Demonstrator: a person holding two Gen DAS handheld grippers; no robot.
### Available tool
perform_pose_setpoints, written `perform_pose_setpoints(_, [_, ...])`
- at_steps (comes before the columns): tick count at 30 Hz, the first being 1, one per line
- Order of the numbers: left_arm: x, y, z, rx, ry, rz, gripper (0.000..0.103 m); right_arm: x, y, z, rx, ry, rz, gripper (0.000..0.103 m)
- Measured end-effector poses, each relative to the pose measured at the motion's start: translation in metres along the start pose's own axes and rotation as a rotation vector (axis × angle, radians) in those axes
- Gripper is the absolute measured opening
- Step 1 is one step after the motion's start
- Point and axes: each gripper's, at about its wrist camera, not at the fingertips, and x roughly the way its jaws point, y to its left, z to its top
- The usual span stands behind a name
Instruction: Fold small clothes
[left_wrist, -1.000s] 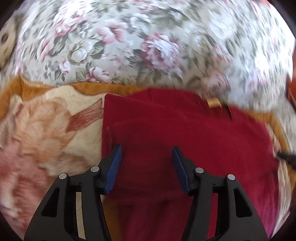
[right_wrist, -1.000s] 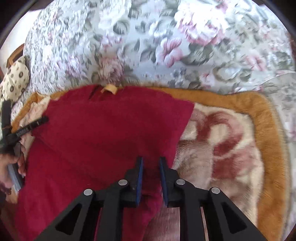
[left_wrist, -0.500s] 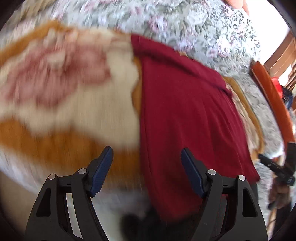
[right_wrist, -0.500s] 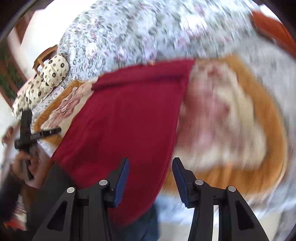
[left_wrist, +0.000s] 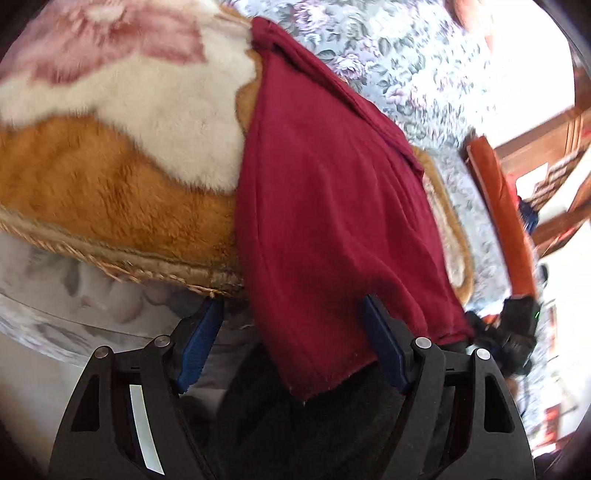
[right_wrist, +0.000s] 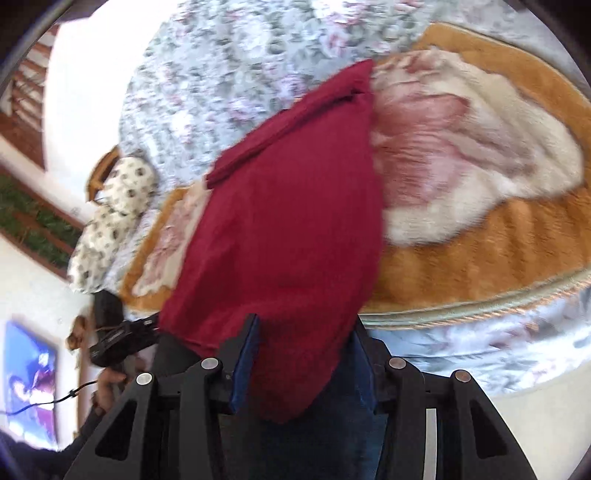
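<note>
A dark red garment (left_wrist: 332, 203), folded into a long strip, lies on a plush orange and cream blanket (left_wrist: 110, 177), and its near end hangs over the bed's edge. My left gripper (left_wrist: 291, 343) is open at that hanging end, with the left hem corner loose between the blue pads (left_wrist: 201, 339), which do not press on it. In the right wrist view the same garment (right_wrist: 288, 221) droops between the jaws of my right gripper (right_wrist: 304, 369), which is open too. Each view shows the other gripper, the right one (left_wrist: 513, 332) and the left one (right_wrist: 114, 332), at the far hem corner.
A floral bedspread (left_wrist: 406, 55) covers the bed under the blanket (right_wrist: 480, 240). A spotted pillow (right_wrist: 114, 206) lies at the far left. An orange wooden chair (left_wrist: 498, 206) stands at the right. The person's dark trousers (left_wrist: 295, 424) fill the space below the bed edge.
Both grippers drew back from the garment's middle to the hem hanging over the bed's near edge and rolled outward. The right jaws went from nearly shut to wide; the left widened.
</note>
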Motion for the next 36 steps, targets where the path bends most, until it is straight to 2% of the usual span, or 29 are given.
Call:
perform_pose_setpoints(3, [-0.001, 0.007, -0.002, -0.069, -0.006, -0.07, 0.072, 0.0, 0.0, -0.003, 0.0, -0.022, 0.011, 0.041])
perform_pose_setpoints(5, [-0.004, 0.004, -0.003, -0.072, -0.005, -0.097, 0.052, -0.002, -0.006, -0.007, 0.024, -0.033, 0.029, 0.036])
perform_pose_setpoints(6, [-0.007, 0.0, -0.004, -0.054, -0.01, -0.09, 0.047, -0.004, -0.009, -0.01, 0.033, -0.037, 0.048, 0.036])
perform_pose_setpoints(7, [-0.008, -0.004, -0.005, -0.041, -0.011, -0.086, 0.035, -0.005, -0.011, -0.012, 0.042, -0.036, 0.063, 0.036])
perform_pose_setpoints(8, [-0.008, -0.007, -0.004, -0.035, -0.012, -0.085, 0.03, -0.006, -0.013, -0.014, 0.052, -0.034, 0.078, 0.036])
perform_pose_setpoints(12, [-0.006, -0.014, 0.001, -0.013, -0.033, -0.039, 0.027, -0.004, -0.027, -0.016, 0.142, -0.039, 0.16, 0.037])
perform_pose_setpoints(13, [-0.005, -0.017, 0.001, -0.004, -0.039, -0.025, 0.012, -0.003, -0.026, -0.015, 0.141, -0.037, 0.165, 0.037])
perform_pose_setpoints(14, [-0.004, -0.019, 0.001, 0.001, -0.045, -0.009, 0.007, -0.002, -0.025, -0.015, 0.13, -0.034, 0.161, 0.037])
perform_pose_setpoints(15, [-0.005, -0.022, -0.001, 0.014, -0.054, 0.007, 0.006, -0.001, -0.022, -0.014, 0.103, -0.033, 0.146, 0.035])
perform_pose_setpoints(17, [-0.012, -0.03, -0.005, 0.059, -0.077, 0.045, 0.005, -0.004, -0.008, -0.011, 0.003, -0.048, 0.067, 0.007])
perform_pose_setpoints(21, [-0.034, -0.037, -0.016, 0.101, -0.121, 0.07, 0.005, -0.03, 0.016, -0.011, -0.13, -0.106, 0.052, 0.006])
perform_pose_setpoints(24, [-0.057, -0.045, -0.027, 0.116, -0.164, 0.038, 0.005, -0.051, 0.035, -0.015, -0.216, -0.134, 0.047, 0.006])
perform_pose_setpoints(30, [-0.099, -0.073, -0.06, 0.198, -0.2, 0.029, 0.005, -0.088, 0.04, -0.031, -0.22, -0.111, 0.096, 0.006])
perform_pose_setpoints(33, [-0.109, -0.08, -0.083, 0.211, -0.177, 0.033, 0.005, -0.102, 0.033, -0.045, -0.178, -0.079, 0.133, 0.006])
perform_pose_setpoints(36, [-0.114, -0.092, -0.096, 0.225, -0.167, 0.002, 0.005, -0.113, 0.035, -0.059, -0.157, -0.061, 0.15, 0.006])
